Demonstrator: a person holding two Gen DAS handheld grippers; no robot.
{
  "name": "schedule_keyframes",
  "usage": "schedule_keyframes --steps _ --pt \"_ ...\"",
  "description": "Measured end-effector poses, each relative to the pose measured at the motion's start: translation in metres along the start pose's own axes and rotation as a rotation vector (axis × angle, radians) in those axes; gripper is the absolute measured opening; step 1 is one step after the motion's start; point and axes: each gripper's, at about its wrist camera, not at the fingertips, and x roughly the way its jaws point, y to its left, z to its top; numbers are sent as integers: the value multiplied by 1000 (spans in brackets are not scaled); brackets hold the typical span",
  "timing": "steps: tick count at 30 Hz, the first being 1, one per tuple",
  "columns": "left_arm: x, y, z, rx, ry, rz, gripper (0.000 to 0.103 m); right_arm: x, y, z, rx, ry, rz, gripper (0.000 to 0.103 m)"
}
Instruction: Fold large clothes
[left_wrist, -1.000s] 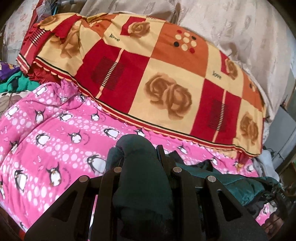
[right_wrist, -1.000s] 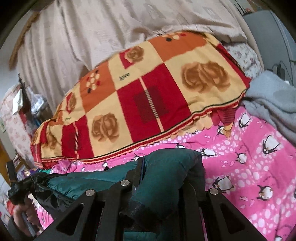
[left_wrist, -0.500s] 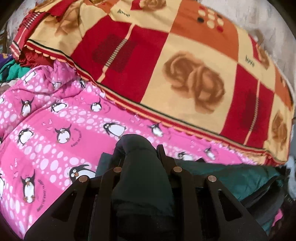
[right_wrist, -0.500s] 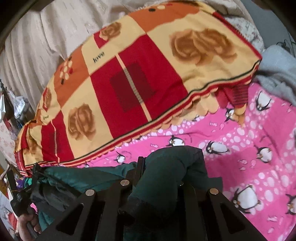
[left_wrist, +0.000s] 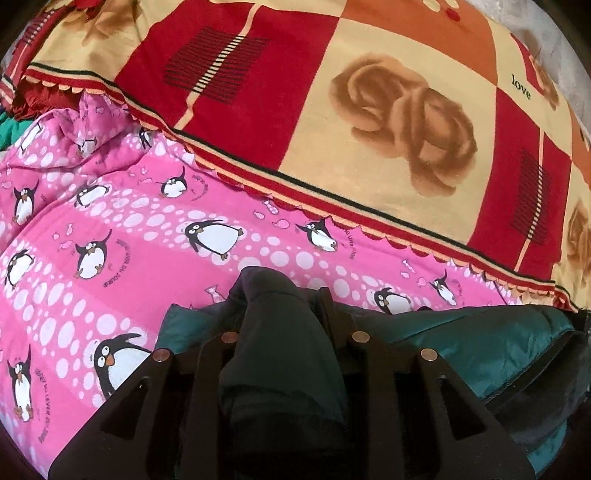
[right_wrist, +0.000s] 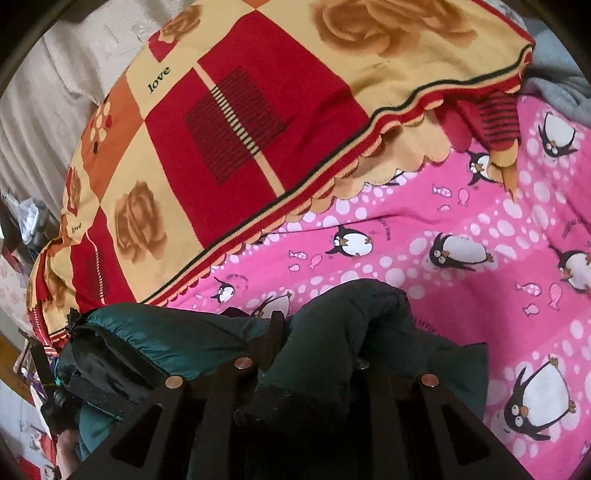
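A dark green padded jacket (left_wrist: 461, 332) lies across the pink penguin bedspread (left_wrist: 110, 236). My left gripper (left_wrist: 280, 295) is shut on a bunched fold of it at its left end. My right gripper (right_wrist: 332, 321) is shut on another fold of the jacket (right_wrist: 166, 332) at its right end. The jacket stretches between the two grippers, low over the bedspread (right_wrist: 480, 221). The fingertips are buried in the cloth.
A folded red, orange and cream rose-pattern blanket (left_wrist: 369, 110) lies just beyond the jacket, also in the right wrist view (right_wrist: 240, 129). A grey cloth (right_wrist: 561, 74) lies at the far right. A beige curtain (right_wrist: 55, 92) hangs behind.
Both grippers have moved down and forward with the jacket toward the bedspread and the rose blanket. The jacket now rests lower on the bed. Both stay shut.
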Motion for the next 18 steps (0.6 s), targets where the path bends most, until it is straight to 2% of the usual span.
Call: schedule_keyframes --steps 3,4,5,6,8,9,10,11,13,14,16,18 --pt "-5 2 4 -30 24 -8 30 -8 1 0 23 -15 -2 19" --pt "-8 3 6 -40 32 -21 37 -12 3 1 26 -23 -1 22" --pt "-11 5 7 -48 40 -34 49 -17 5 2 30 -29 8 26" --pt "-14 7 10 -62 54 -67 55 -21 6 5 41 -29 24 29" --pt "-20 10 15 -82 66 -105 66 -33 5 9 84 -43 94 54" --pt "-22 12 17 -93 65 -121 68 -40 5 11 102 -68 137 61" --pt "-24 13 18 -102 64 -136 73 -48 7 11 110 -101 168 73" --pt "-26 14 20 -108 62 -142 77 -54 10 12 108 -132 182 77" --pt "-37 13 24 -107 13 -131 87 -63 19 12 83 -171 196 77" --pt "-43 13 26 -104 -23 -139 87 -65 23 12 73 -180 196 77" --pt "-62 9 30 -95 -106 -182 88 -67 30 12 50 -199 194 77" --pt "-76 2 31 -72 -163 -222 95 -66 36 12 16 -191 181 77"
